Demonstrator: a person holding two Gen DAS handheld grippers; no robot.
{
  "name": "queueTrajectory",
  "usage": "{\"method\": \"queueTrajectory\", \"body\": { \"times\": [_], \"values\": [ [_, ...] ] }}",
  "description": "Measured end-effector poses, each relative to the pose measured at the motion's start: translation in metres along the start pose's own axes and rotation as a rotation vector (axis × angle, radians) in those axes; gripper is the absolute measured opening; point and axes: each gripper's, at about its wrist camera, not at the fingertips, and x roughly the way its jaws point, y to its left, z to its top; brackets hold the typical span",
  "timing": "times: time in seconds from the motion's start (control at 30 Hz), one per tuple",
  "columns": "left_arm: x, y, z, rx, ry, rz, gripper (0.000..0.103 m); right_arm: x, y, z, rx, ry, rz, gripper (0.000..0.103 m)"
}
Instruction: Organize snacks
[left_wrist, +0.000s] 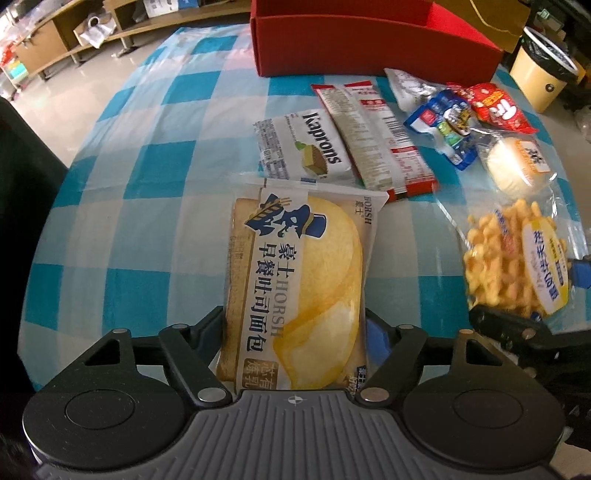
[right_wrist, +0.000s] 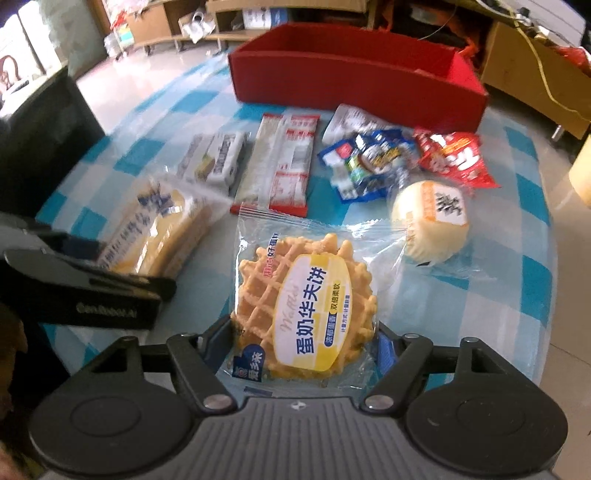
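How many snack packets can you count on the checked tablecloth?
7: toast bread in the left gripper, waffle in the right gripper, Kaprons wafer, long red-edged packet, blue packet, red packet, round bun. More may hide beneath.

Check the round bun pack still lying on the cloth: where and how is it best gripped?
Grip the bun across its domed middle, coming from above: it lies flat, and the loose clear film around it would likely slip or crumple. Waffle pack lies close on its near left.

Glossy plastic wraps the toast pack (left_wrist: 295, 280) and waffle pack (right_wrist: 306, 306); matt cardboard forms the red box (right_wrist: 354, 70).
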Motion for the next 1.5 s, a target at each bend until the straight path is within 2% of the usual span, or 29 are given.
{"method": "queueTrajectory", "body": {
  "times": [0.33, 0.67, 1.17, 1.5],
  "values": [
    [-0.019, -0.01, 0.002, 0.026, -0.067, -0.015, 0.079, -0.012, -0.01, 0.009, 0.056, -0.052, -0.007, 0.071],
    [-0.026, -0.012, 0.007, 0.026, -0.102, -0.026, 0.078, -0.016, -0.016, 0.017, 0.081, -0.083, 0.0, 0.071],
    [-0.033, 0.0, 0.013, -0.026, -0.135, -0.043, 0.078, -0.027, -0.025, 0.02, 0.122, -0.122, 0.011, 0.071],
    [-0.042, 0.0, 0.029, -0.042, -0.18, -0.051, 0.078, -0.033, -0.032, 0.031, 0.14, -0.154, 0.016, 0.071]
  ]
}}
